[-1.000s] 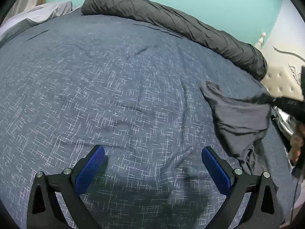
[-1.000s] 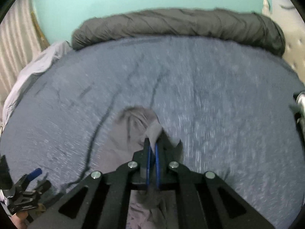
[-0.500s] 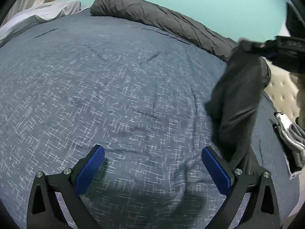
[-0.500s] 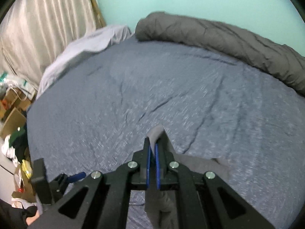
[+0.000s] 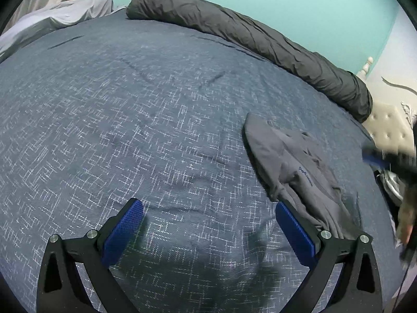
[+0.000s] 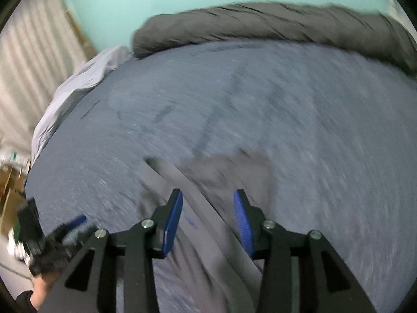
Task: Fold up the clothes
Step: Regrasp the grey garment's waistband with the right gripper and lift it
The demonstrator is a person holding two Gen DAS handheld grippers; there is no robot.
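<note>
A grey garment with a small blue logo lies crumpled on the blue bedspread, to the right of my left gripper. That gripper is open and empty just above the cover, its right finger close to the garment's near edge. My right gripper is blurred; its jaws are opening. The garment lies below and between them, and the pads are clear of it. The right gripper shows as a blur at the right edge of the left wrist view.
A rolled dark grey duvet lies along the far edge of the bed by the turquoise wall. A pale sheet sits at the far left corner. A tufted headboard is at the right. Curtains and floor clutter are left of the bed.
The right gripper swung the garment up, then brought it down and let go; its jaws went from shut to apart. The garment now lies on the bed. The left gripper stayed put.
</note>
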